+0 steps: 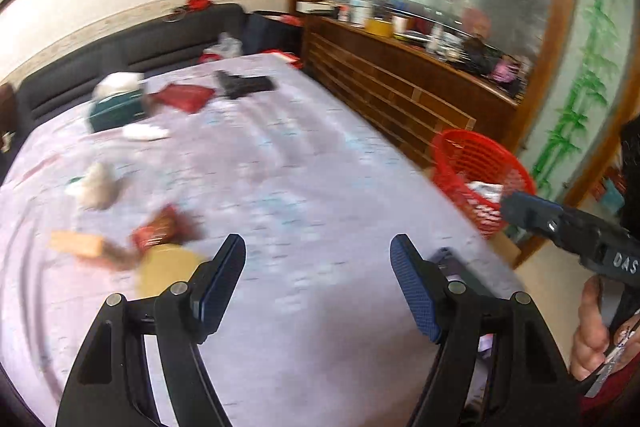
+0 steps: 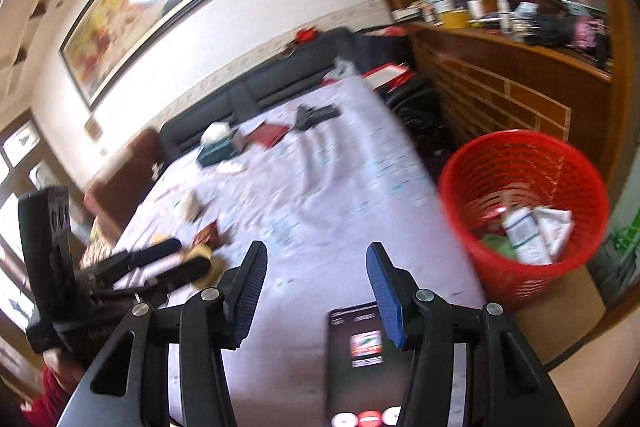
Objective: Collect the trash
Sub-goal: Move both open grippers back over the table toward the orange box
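The left gripper (image 1: 318, 259) hangs with jaws wide apart and empty above the pale lilac bedsheet (image 1: 304, 163); the right gripper (image 2: 317, 267) is likewise spread and holds nothing. Crumpled red snack wrapper (image 1: 158, 227) (blurred) lies at ten o'clock; the red plastic mesh wastebasket (image 2: 524, 203), part-filled, stands at two o'clock.

bed (image 1: 320, 167) | trash on L side: wrapper (image 1: 158, 229) | basket (image 2: 524, 211) beside R edge

Left tongs (image 1: 318, 267) gape empty over the littered bed (image 1: 304, 163)
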### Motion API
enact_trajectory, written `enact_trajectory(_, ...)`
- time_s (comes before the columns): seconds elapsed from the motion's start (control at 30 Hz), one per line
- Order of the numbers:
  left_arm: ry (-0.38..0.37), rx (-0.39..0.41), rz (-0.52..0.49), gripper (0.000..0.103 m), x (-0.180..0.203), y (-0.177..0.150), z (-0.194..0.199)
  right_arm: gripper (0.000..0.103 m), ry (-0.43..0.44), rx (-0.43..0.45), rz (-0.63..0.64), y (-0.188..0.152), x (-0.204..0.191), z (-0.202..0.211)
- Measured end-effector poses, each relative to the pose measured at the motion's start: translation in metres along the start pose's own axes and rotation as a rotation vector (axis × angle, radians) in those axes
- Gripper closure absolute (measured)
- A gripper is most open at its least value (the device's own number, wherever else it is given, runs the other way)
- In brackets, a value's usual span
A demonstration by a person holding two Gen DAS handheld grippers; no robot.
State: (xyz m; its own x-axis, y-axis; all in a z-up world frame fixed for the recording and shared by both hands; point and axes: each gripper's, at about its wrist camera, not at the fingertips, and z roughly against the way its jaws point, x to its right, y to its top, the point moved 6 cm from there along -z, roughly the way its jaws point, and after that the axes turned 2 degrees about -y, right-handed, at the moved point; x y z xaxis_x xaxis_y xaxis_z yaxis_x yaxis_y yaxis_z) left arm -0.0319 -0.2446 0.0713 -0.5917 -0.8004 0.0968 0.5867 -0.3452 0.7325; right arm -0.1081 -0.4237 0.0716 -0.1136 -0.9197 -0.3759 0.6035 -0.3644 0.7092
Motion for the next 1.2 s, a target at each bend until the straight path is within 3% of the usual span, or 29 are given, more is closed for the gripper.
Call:
enact_trajectory(0.17,0.114,0.002,0.076,0.030,-0.092,0.002,0.012,0.047,0.024,-0.050,0.046,-0.012,-0.024,-0.019)
enact_trajectory(0.37,0.283,-0.020,0.243,0.030,-0.222,0.001,0.006,0.047,0.037,-0.087,0.066,-0.021,-0.038,-0.032)
enact_trajectory(0.47,0.278,-0.023,0.357,0.030,-0.273,0.002,-0.006,0.047,0.039,-0.103,0.078,-0.026,-0.044,-0.037)
enact_trajectory(0.6,0.207,-0.064,0.441,0.035,-0.303,0.000,-0.036,0.047,0.037,-0.115,0.076,-0.029,-0.046,-0.042)
enact_trajectory(0.67,0.129,-0.098,0.484,0.035,-0.306,-0.005,-0.051,0.047,0.035,-0.119,0.078,-0.029,-0.047,-0.043)
enact_trajectory(0.77,0.100,-0.144,0.496,0.035,-0.295,-0.017,-0.057,0.047,0.033,-0.122,0.079,-0.029,-0.046,-0.044)
enact_trajectory(0.97,-0.035,-0.173,0.354,0.035,-0.226,-0.044,-0.028,0.047,0.041,-0.128,0.069,-0.031,-0.043,-0.047)
enact_trajectory(1.07,-0.122,-0.171,0.218,0.035,-0.176,-0.058,0.000,0.047,0.046,-0.130,0.063,-0.031,-0.041,-0.048)
enact_trajectory(1.2,0.029,-0.107,0.042,0.029,-0.156,-0.058,0.024,0.047,0.054,-0.132,0.057,-0.032,-0.040,-0.049)
